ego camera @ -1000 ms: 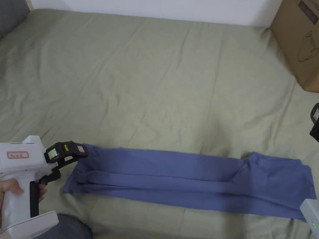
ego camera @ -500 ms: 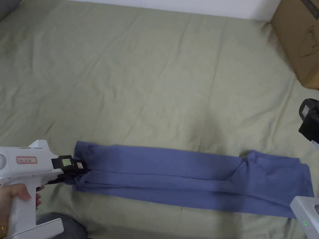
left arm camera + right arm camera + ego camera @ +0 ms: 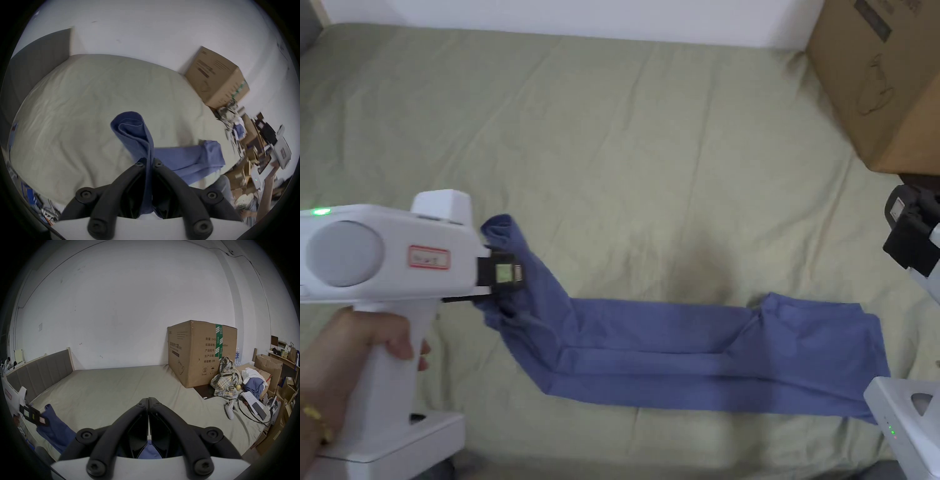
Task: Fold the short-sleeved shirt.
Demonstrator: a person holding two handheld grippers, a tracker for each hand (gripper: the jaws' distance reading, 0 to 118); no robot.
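The blue shirt (image 3: 700,356), folded into a long narrow strip, lies on the green-sheeted bed (image 3: 625,156) near its front edge, its long axis running left to right. Its left end is lifted off the sheet and rises up toward the left gripper (image 3: 501,275), whose jaws are clamped on the bunched fabric. The left hand (image 3: 344,356) grips the handle upright, the gripper pointing right. The right gripper (image 3: 148,400) is held beyond the strip's right end, jaws pressed together with nothing between them. A cardboard box (image 3: 881,81) stands at the far right.
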